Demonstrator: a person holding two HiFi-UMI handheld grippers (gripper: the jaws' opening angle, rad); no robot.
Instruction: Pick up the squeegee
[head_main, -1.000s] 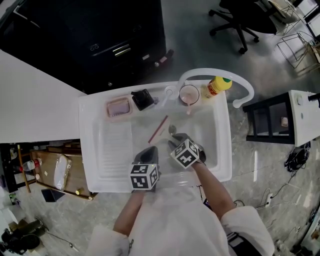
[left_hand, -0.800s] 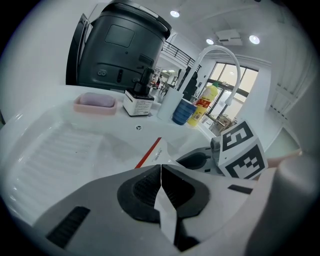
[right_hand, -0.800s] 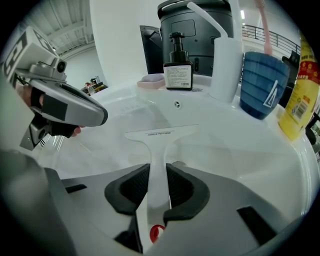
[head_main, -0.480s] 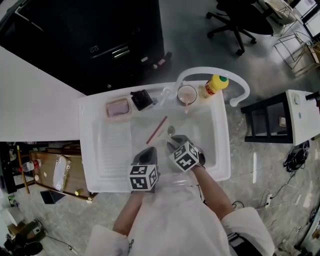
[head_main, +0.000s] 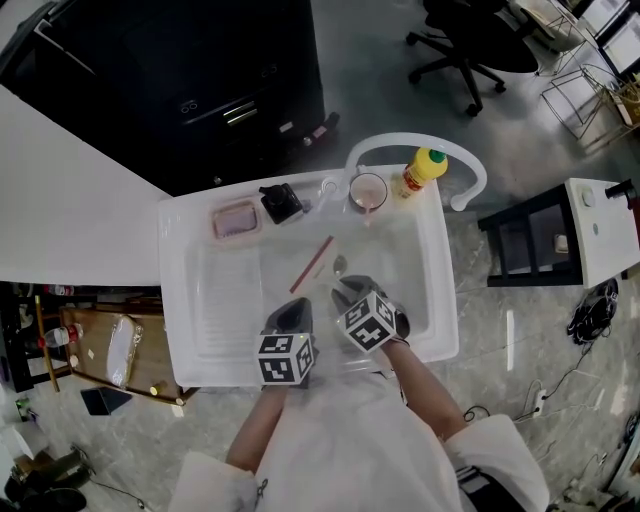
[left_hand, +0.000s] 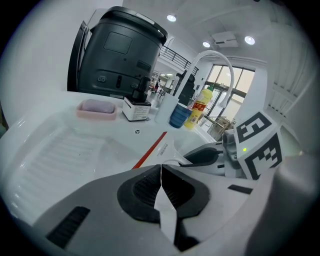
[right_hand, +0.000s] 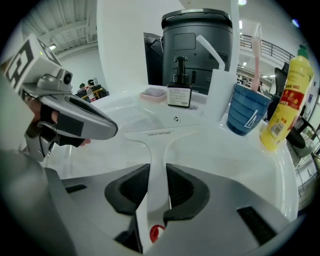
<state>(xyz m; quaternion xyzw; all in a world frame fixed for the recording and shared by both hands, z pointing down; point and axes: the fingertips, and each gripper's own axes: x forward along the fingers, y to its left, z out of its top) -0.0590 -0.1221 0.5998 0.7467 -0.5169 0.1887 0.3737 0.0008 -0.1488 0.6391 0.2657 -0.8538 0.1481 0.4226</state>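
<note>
The squeegee (head_main: 312, 262) has a white handle and a red blade edge, and it lies slanted over the white sink basin (head_main: 436, 285). My right gripper (head_main: 346, 291) is shut on the squeegee handle (right_hand: 157, 167), whose wide head (right_hand: 161, 132) points away from me, just above the basin floor. The left gripper (head_main: 292, 313) hovers close beside it on the left. Its pads (left_hand: 145, 187) meet with nothing between them. From the left gripper view, the red blade (left_hand: 150, 152) and the right gripper (left_hand: 201, 156) show just ahead.
Along the sink's back rim stand a pink soap dish (head_main: 234, 218), a dark pump bottle (head_main: 281, 203), a blue cup (right_hand: 246, 116) with a toothbrush, and a yellow bottle (head_main: 422, 168). A white arched faucet (head_main: 470, 178) curves at the right. A ribbed drainboard (head_main: 226, 290) lies left.
The right gripper has risen slightly with the squeegee handle in its jaws. The left gripper has stayed where it was.
</note>
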